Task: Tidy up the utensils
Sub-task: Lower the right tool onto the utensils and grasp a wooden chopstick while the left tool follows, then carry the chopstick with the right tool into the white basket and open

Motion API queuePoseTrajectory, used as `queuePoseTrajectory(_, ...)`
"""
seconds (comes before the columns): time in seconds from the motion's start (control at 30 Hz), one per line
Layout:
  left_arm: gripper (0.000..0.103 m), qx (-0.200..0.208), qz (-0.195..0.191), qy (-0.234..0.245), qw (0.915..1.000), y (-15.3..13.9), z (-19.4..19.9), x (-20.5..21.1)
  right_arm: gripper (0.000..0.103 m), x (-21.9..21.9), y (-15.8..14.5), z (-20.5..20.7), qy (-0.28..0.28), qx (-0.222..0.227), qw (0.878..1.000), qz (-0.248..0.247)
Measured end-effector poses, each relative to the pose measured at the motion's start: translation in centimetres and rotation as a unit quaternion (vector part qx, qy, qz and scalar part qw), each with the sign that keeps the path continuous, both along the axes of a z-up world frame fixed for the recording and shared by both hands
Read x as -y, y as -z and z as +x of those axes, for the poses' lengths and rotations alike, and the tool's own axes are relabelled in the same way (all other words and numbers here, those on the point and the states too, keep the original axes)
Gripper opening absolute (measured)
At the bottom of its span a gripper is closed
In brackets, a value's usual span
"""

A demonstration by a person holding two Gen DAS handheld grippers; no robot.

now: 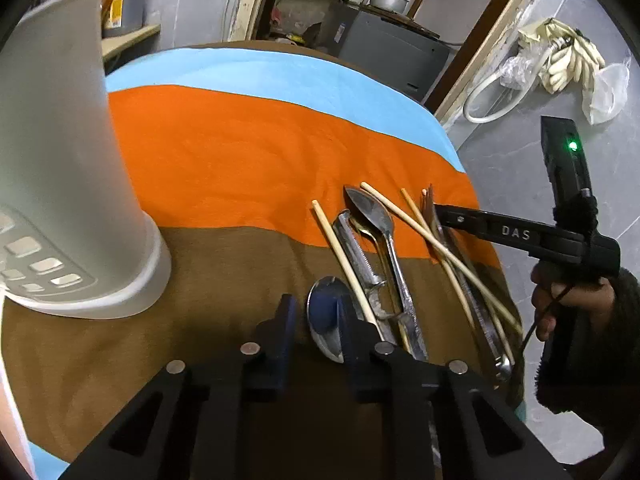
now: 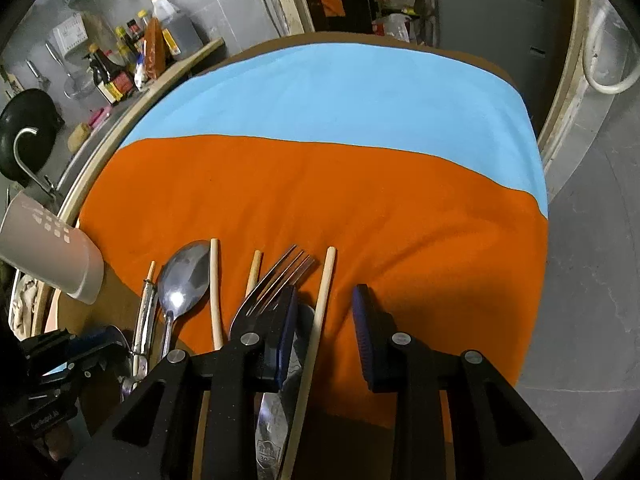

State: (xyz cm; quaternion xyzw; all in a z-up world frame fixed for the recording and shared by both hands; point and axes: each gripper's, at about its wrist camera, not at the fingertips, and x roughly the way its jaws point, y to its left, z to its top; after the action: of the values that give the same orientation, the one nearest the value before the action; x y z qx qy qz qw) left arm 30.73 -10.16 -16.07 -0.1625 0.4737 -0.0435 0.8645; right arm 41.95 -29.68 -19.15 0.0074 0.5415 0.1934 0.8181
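Several utensils lie in a loose pile on the striped cloth [image 1: 240, 152]. Among them are a spoon [image 1: 372, 212], a metal peeler [image 1: 356, 248] and pale chopsticks [image 1: 340, 248]. My left gripper [image 1: 314, 326] hangs open over a second spoon's bowl [image 1: 324, 304], which lies between its fingers, no pad pressing on it. My right gripper [image 2: 324, 316] is open too. A chopstick [image 2: 326, 280] and a steel handle [image 2: 272, 412] lie between its fingers, and a fork [image 2: 276, 280] pokes out past the left one. The grey utensil holder [image 1: 60, 160] stands at the left.
The table's right edge [image 1: 472, 184] drops to a grey floor with gloves and a bag [image 1: 568, 60]. A hand [image 1: 560, 304] holds the right gripper. Bottles [image 2: 120, 68] and a black pan [image 2: 24, 136] sit on a side shelf beyond the holder [image 2: 52, 248].
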Motion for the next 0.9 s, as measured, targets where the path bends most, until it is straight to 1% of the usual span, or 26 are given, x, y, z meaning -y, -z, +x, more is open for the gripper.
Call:
queuePoseTrajectory(0.03, 0.015, -0.003, -0.005, 0.0, 1.0, 0.0, 0.1, 0.0, 0.024, 0.0, 0.0, 0.2, -0.002, -0.002, 1.0, -0.005)
queuePoseTrajectory(0.07, 0.011, -0.006, -0.008, 0.001, 1.0, 0.0, 0.3, 0.0, 0.021, 0.0, -0.1, 0.1, -0.004, -0.004, 1.0, -0.012)
queuePoseTrajectory(0.1, 0.011, -0.008, -0.008, 0.001, 0.9999, 0.0, 0.4, 0.1, 0.017, -0.2, -0.1, 0.2, -0.005, -0.006, 1.0, -0.017)
queuePoseTrajectory(0.13, 0.009, -0.009, -0.008, 0.003, 0.9999, -0.1, 0.4, 0.1, 0.007, -0.3, -0.2, 0.2, -0.003, -0.01, 1.0, -0.017)
queuePoseTrajectory(0.3, 0.004, -0.005, -0.008, 0.011, 0.9999, -0.9, 0.3, 0.4, 0.004, 0.7, -0.2, -0.1, 0.016, -0.035, 0.999, 0.01)
queuePoseTrajectory(0.37, 0.003, -0.001, -0.008, 0.012, 0.9999, -1.4, 0.0, 0.3, 0.004, 1.1, -0.4, -0.6, 0.027, -0.037, 0.999, 0.02)
queuePoseTrajectory(0.43, 0.003, 0.009, -0.005, 0.01, 0.9999, -2.2, -0.5, 0.1, 0.004, 1.4, -1.2, -1.4, 0.042, -0.028, 0.998, 0.032)
queuePoseTrajectory(0.57, 0.003, 0.035, 0.009, -0.005, 0.9993, -4.1, -1.6, -0.7, 0.004, 2.9, -3.9, -3.8, 0.087, 0.023, 0.994, 0.065)
queuePoseTrajectory(0.63, 0.003, 0.055, 0.019, -0.01, 0.9982, -5.4, -2.3, -1.2, 0.004, 3.3, -5.6, -5.6, 0.111, 0.066, 0.989, 0.074)
queuePoseTrajectory(0.7, 0.003, 0.078, 0.026, -0.007, 0.9965, -6.7, -2.8, -1.7, 0.004, 3.6, -7.2, -7.2, 0.131, 0.105, 0.983, 0.073)
queuePoseTrajectory(0.73, 0.003, 0.09, 0.032, -0.005, 0.9954, -7.3, -3.0, -1.9, 0.004, 3.7, -8.1, -7.8, 0.141, 0.124, 0.979, 0.075)
queuePoseTrajectory(0.8, 0.003, 0.111, 0.039, 0.005, 0.9931, -8.4, -3.5, -2.4, 0.004, 3.7, -10.2, -9.8, 0.167, 0.169, 0.968, 0.08)
queuePoseTrajectory(0.83, 0.003, 0.123, 0.041, 0.01, 0.9915, -9.2, -3.7, -2.6, 0.004, 3.7, -11.0, -10.4, 0.174, 0.182, 0.965, 0.08)
queuePoseTrajectory(0.87, 0.003, 0.131, 0.042, 0.015, 0.9903, -9.8, -3.8, -2.9, 0.004, 3.3, -12.2, -11.3, 0.183, 0.206, 0.958, 0.083)
queuePoseTrajectory(0.9, 0.003, 0.141, 0.042, 0.019, 0.989, -10.5, -3.8, -3.1, 0.004, 3.3, -13.1, -11.9, 0.187, 0.22, 0.954, 0.087)
